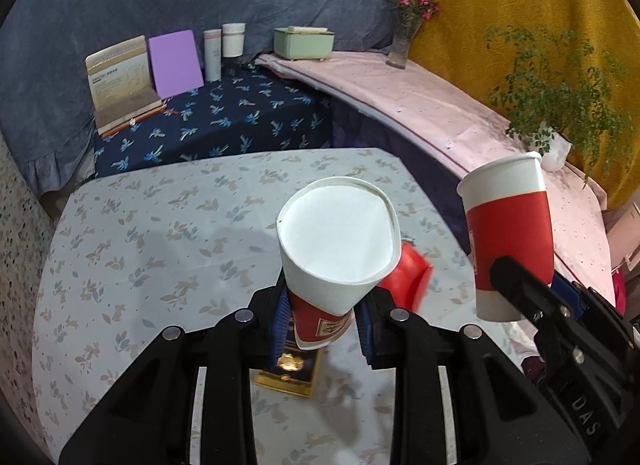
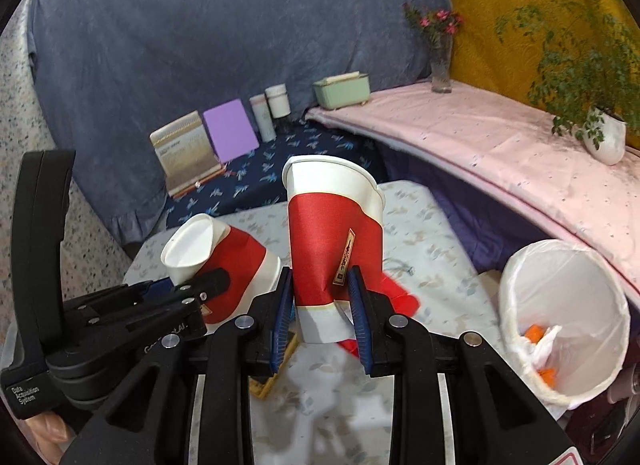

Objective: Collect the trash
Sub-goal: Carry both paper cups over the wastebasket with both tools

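Observation:
My left gripper (image 1: pixel 322 319) is shut on a red and white paper cup (image 1: pixel 338 241), tilted with its mouth toward the camera, held above the floral table (image 1: pixel 140 245). The same cup (image 2: pixel 212 257) and left gripper (image 2: pixel 188 285) show in the right wrist view. My right gripper (image 2: pixel 322 305) is shut on a second red and white paper cup (image 2: pixel 334 237), dented and held upright; it also shows in the left wrist view (image 1: pixel 510 233). A red piece of trash (image 1: pixel 410 277) and a gold and black box (image 1: pixel 286 377) lie on the table. A white-lined trash bin (image 2: pixel 560 317) stands at the right.
A dark blue floral bench (image 1: pixel 224 125) holds a book, a purple card and two cups. A pink-covered shelf (image 1: pixel 420 105) carries a green box, a flower vase and a potted plant (image 1: pixel 556 97). The bin holds orange scraps and white paper.

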A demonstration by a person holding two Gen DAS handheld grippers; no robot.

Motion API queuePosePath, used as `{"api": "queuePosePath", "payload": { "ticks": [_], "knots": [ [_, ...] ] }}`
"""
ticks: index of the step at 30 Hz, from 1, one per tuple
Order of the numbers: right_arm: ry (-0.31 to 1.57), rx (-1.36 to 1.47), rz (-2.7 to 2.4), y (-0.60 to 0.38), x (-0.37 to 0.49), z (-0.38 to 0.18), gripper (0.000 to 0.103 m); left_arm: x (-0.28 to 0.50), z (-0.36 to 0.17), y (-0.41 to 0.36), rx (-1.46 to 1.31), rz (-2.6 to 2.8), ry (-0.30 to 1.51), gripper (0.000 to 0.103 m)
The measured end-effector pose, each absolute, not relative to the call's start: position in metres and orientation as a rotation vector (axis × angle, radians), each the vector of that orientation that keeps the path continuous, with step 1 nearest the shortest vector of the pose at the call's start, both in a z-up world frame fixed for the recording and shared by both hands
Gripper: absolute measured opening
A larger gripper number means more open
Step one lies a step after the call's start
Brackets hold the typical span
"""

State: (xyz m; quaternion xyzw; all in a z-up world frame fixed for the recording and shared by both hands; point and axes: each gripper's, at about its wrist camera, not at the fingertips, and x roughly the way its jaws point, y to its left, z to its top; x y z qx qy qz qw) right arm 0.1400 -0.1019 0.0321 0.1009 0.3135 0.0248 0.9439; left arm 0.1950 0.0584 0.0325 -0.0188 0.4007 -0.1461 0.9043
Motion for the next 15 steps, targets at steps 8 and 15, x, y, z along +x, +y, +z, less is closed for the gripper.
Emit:
{"api": "queuePosePath", "payload": {
  "ticks": [8,15],
  "knots": [
    [0.581,0.250,-0.041,-0.158,0.122,0.050,0.027,0.178,0.053,0.002,0.002,-0.373,0.801,0.027],
    [0.559,0.291,-0.134,-0.214,0.100,0.048,0.027,0.159,0.062,-0.059,0.035,-0.470,0.795,0.028]
  ]
}}
